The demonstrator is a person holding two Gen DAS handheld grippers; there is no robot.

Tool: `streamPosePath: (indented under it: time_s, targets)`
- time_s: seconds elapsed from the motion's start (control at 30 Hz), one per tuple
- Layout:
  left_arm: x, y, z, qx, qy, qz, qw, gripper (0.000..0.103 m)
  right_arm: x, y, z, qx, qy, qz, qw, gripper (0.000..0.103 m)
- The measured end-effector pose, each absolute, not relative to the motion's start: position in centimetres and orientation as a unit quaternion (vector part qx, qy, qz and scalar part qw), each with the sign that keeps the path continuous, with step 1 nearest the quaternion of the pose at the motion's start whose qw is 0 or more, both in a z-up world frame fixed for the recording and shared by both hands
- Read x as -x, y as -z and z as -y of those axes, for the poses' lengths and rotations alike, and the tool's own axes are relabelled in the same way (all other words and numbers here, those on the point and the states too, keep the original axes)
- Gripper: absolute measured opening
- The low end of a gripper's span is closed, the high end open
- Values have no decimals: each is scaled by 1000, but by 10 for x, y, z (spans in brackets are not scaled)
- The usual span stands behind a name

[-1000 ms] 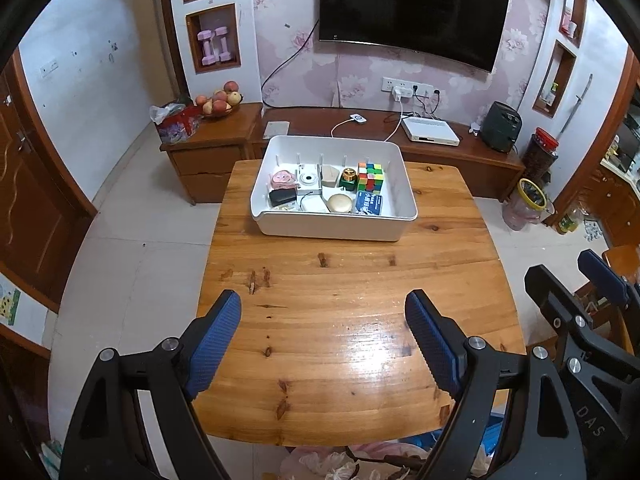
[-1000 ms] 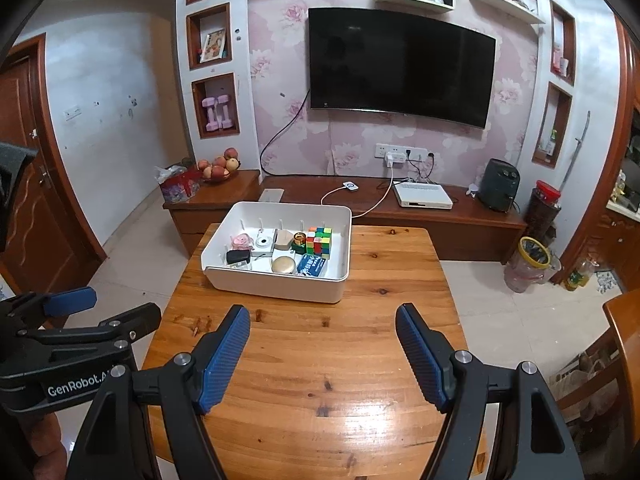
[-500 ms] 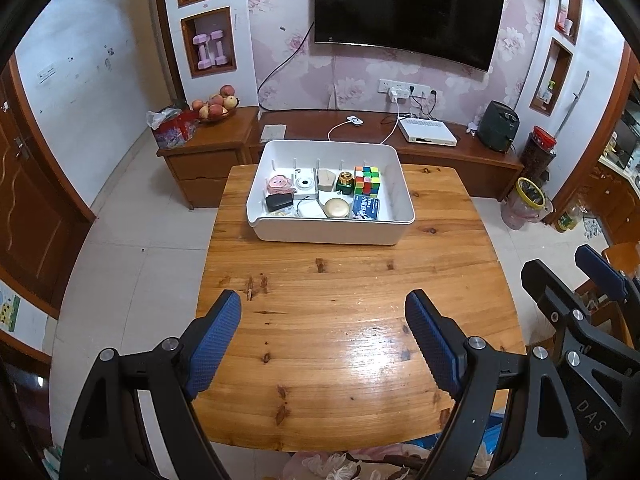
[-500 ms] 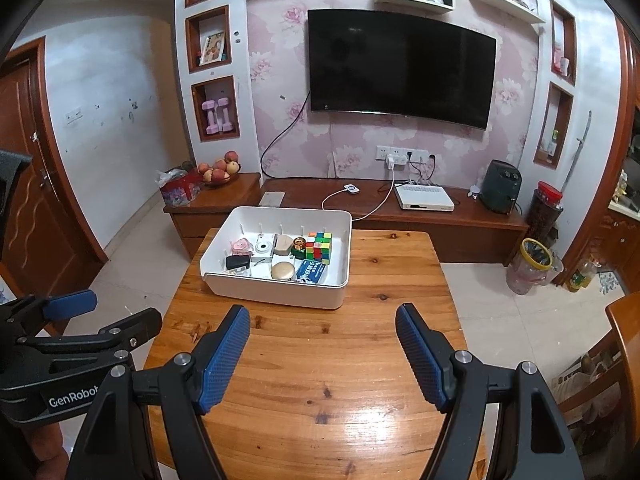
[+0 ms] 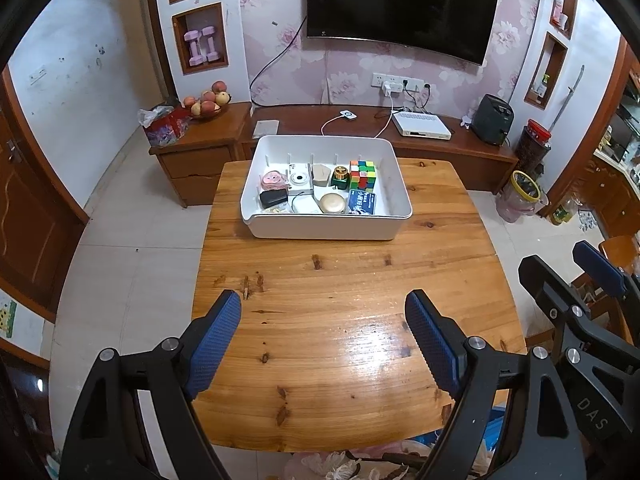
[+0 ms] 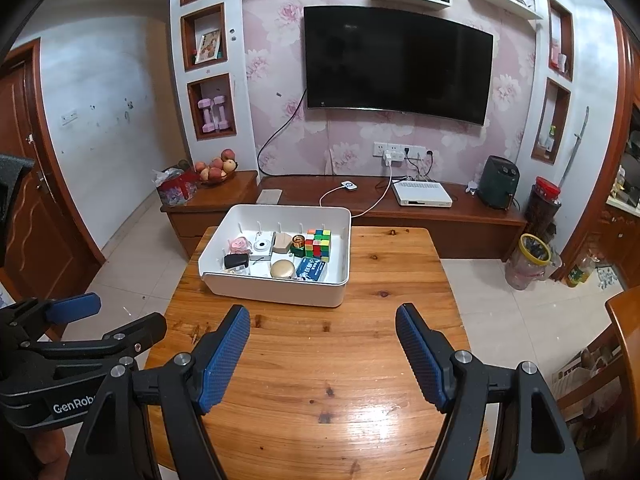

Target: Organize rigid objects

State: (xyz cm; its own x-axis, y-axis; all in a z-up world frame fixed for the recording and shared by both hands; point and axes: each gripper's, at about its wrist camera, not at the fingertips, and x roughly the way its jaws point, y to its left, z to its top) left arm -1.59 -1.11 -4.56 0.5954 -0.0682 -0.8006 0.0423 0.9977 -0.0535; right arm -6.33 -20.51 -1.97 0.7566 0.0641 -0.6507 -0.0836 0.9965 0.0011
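A white bin (image 5: 326, 230) (image 6: 276, 294) stands at the far end of the wooden table (image 5: 344, 328) (image 6: 320, 360). In it lie a Rubik's cube (image 5: 363, 175) (image 6: 319, 243), a blue box (image 5: 362, 201), a round tan case (image 5: 333, 203), a green-gold jar (image 5: 340, 176), a white camera (image 5: 299, 179), a black item (image 5: 273, 198) and a pink item (image 5: 272, 179). My left gripper (image 5: 324, 332) is open and empty above the near table. My right gripper (image 6: 322, 344) is open and empty, also back from the bin.
A low wooden TV cabinet (image 6: 400, 208) runs behind the table, with a fruit bowl (image 6: 216, 170), a white box (image 6: 422, 199) and cables. A TV (image 6: 396, 64) hangs above. A chair (image 6: 624, 336) stands at the right. Tiled floor lies on both sides.
Both grippers have drawn back and up from the bin, which looks smaller and farther now. Both stay open and empty. Nothing in the bin has moved.
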Motion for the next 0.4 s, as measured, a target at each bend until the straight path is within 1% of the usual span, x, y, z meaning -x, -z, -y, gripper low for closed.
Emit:
streamPosePath:
  time_s: [0.4]
  targets:
    - [9, 53, 9, 13, 33, -461, 886, 86, 56, 26, 201, 3, -28, -357, 934, 76]
